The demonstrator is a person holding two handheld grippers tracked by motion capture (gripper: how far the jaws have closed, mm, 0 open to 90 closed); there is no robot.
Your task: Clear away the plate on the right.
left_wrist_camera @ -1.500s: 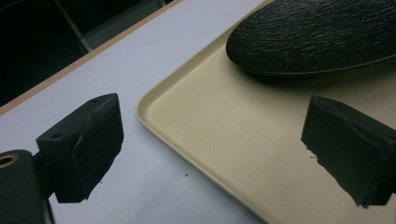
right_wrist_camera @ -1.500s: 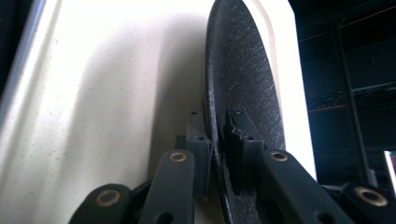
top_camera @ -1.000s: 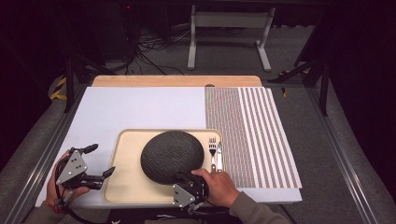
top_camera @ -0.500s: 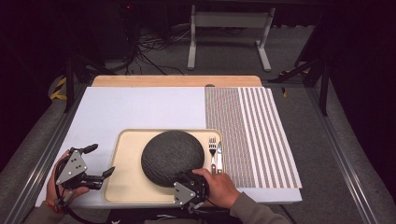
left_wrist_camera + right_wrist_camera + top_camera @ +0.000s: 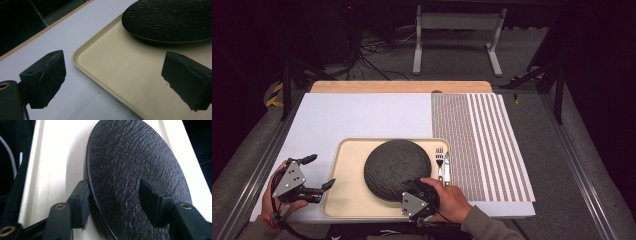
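Here, plate (image 5: 392, 169): dark, on tray (image 5: 347, 200), fork (image 5: 439, 156) at three o'clock.
Right gripper (image 5: 113, 202): jaws just opening, straddling rim; withdraw level.
Left gripper (image 5: 112, 75): wide, empty.

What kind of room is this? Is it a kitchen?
Probably not a kitchen, more likely a lab or test bench: a dark plate and fork sit on a tray, but cables trail over the floor behind a bare metal stand.

Black textured round plate (image 5: 392, 167) flat on beige tray (image 5: 343, 195).
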